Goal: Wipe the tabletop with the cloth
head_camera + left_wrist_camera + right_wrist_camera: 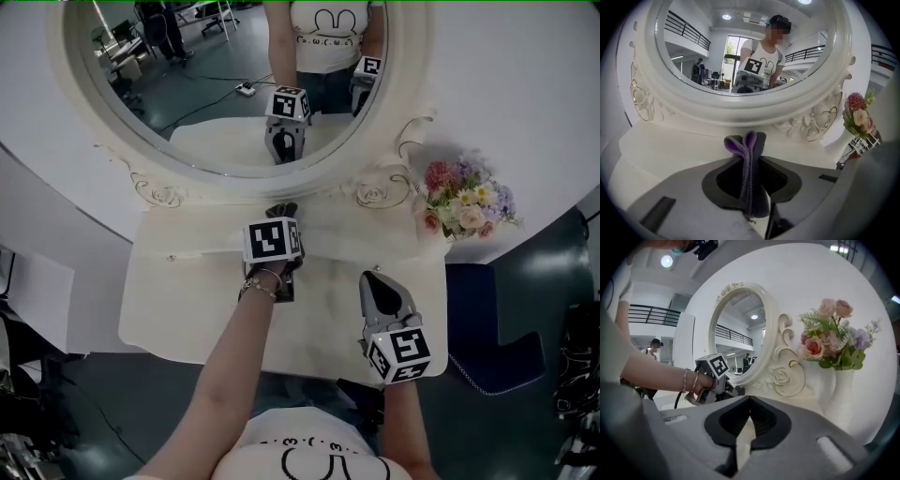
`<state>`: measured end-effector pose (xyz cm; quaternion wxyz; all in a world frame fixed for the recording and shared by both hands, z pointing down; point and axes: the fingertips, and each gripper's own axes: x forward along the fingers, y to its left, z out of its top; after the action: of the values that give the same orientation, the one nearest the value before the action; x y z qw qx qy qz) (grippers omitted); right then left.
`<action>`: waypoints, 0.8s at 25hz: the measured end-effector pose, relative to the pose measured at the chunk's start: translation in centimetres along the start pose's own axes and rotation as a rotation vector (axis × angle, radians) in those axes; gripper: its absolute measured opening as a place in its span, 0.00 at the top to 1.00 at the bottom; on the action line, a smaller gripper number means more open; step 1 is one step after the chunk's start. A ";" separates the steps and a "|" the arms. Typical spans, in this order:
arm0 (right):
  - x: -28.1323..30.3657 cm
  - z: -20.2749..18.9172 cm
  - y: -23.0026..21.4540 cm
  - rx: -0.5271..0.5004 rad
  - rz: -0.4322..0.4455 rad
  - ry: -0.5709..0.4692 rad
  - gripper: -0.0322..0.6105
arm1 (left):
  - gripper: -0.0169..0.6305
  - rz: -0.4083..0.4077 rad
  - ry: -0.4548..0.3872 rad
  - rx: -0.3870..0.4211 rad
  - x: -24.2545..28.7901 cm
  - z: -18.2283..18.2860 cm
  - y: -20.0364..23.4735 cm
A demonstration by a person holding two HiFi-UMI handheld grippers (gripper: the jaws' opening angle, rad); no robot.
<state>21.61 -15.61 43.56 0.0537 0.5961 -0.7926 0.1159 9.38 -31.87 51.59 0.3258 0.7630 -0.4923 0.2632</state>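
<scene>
The purple-grey cloth (pixel 750 173) is gripped between the jaws of the left gripper (pixel 281 214), near the back of the cream worktop (pixel 187 300), just below the oval mirror (pixel 225 84). The jaws of the right gripper (pixel 377 281) are closed on nothing, over the worktop's front right.

Tabletop (pixel 178 300): mirror (pixel 234 94) along the rear edge; flowers (pixel 464 202) at rear right, beside the mirror. Left gripper (pixel 284 210) at rear centre, just before the mirror frame, cloth (pixel 750 178) between its jaws; cloth's contact with the tabletop unclear. Right gripper (pixel 375 279) right of it, nearer the front edge.
</scene>
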 end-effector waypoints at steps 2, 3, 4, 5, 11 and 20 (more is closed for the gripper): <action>-0.7 -0.2 -0.7 0.009 -0.011 -0.002 0.95 | 0.83 -0.010 0.015 0.002 0.3 -0.2 -1.4; -0.9 -0.2 -1.0 0.012 -0.015 -0.004 0.95 | 0.83 -0.016 0.024 0.002 0.5 -0.3 -2.1; -1.2 -0.3 -1.3 0.015 -0.020 -0.005 0.95 | 0.83 -0.021 0.033 0.002 0.7 -0.4 -2.8; -1.4 -0.3 -1.7 0.018 -0.024 -0.006 0.95 | 0.83 -0.027 0.041 -0.001 0.8 -0.6 -3.5; -2.8 -0.5 -3.6 0.036 -0.057 -0.016 0.95 | 0.83 -0.086 0.055 -0.008 1.6 -1.2 -7.9; -4.4 -1.4 -5.2 0.054 -0.090 -0.008 0.95 | 0.83 -0.233 0.062 -0.141 2.3 -1.8 -13.7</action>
<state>27.79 -12.51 44.51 0.0395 0.6328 -0.7619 0.1324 22.79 -27.70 51.16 0.4220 0.7818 -0.4072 0.2119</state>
